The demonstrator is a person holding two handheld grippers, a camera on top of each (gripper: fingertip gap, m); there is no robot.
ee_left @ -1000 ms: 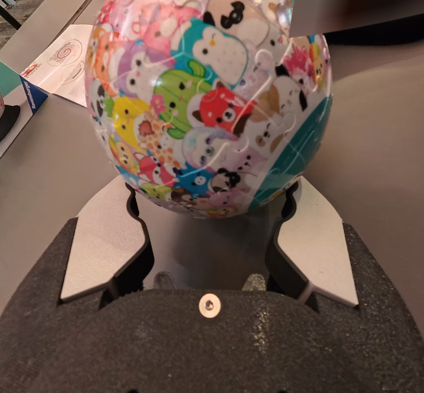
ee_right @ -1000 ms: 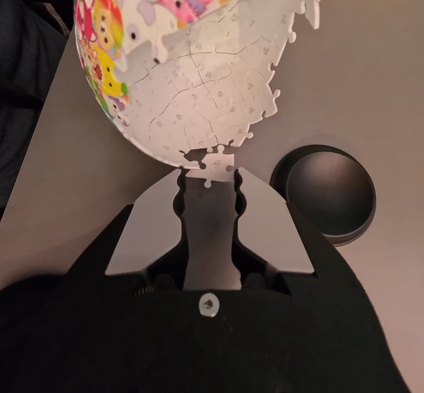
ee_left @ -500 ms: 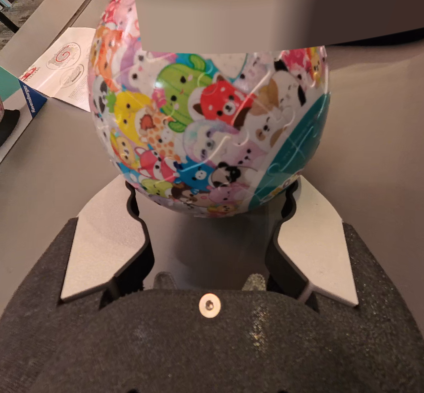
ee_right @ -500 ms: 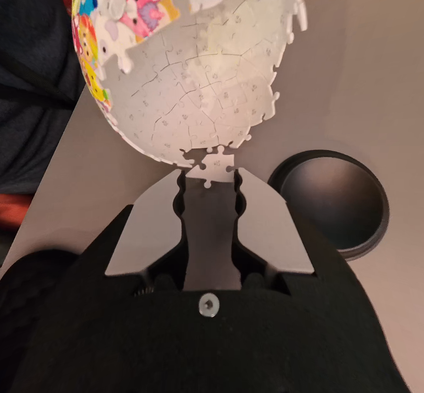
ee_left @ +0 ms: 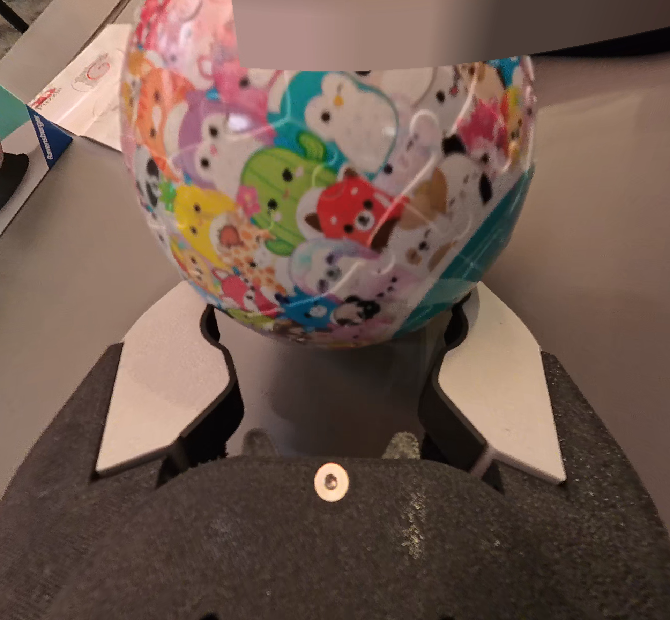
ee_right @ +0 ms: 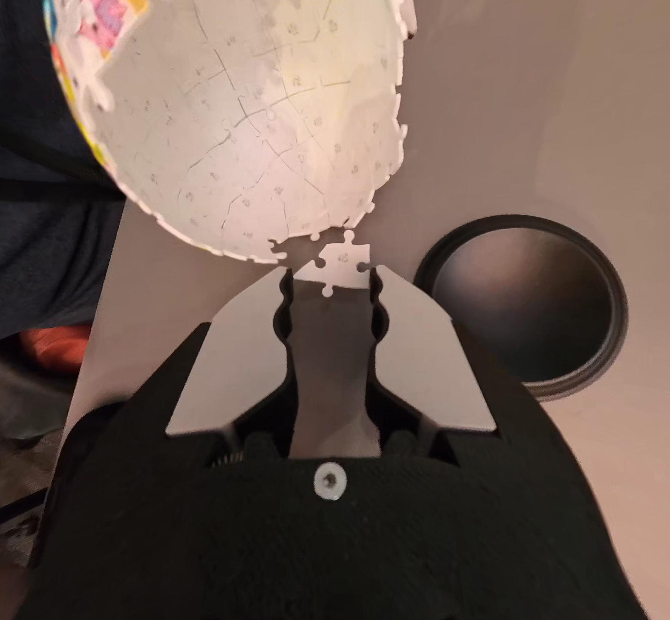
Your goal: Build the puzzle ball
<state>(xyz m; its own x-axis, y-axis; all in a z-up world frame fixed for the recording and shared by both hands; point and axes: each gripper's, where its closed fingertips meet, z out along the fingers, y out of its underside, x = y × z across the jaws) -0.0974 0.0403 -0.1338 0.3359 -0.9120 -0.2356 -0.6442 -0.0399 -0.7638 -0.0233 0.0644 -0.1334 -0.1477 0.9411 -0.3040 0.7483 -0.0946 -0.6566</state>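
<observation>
- We see the left gripper [ee_left: 331,316] spread wide, its two fingers clamped against the lower sides of the puzzle ball [ee_left: 326,182], holding it up above the grey table [ee_left: 72,240].
- The ball's outer face is covered in bright cartoon animals, with a teal band on its lower right side; the picture here is a bit blurred.
- A blurred patch covers the top right part of the ball in the left wrist view, so we cannot tell what is there.
- The right gripper [ee_right: 330,271] has its jaws narrowed and pinches a single white puzzle piece [ee_right: 339,264] at the fingertips, plain back side toward the camera.
- In the right wrist view we look into the ball [ee_right: 253,113]: it is an unfinished shell, white inside, with a jagged open edge of tabs and notches.
- The held piece sits just below and to the right of a notch in the shell's lower rim, very near it; we cannot tell if the top tab touches the rim.
- A round black dish-like stand [ee_right: 522,305] lies on the table to the right of the right gripper, well apart from the ball.
- Far left in the left wrist view: a puzzle box [ee_left: 40,131] with a blue corner, and a white printed sheet [ee_left: 90,88] beside it.
- Dark clothing [ee_right: 36,168] of a person fills the left edge of the right wrist view.
</observation>
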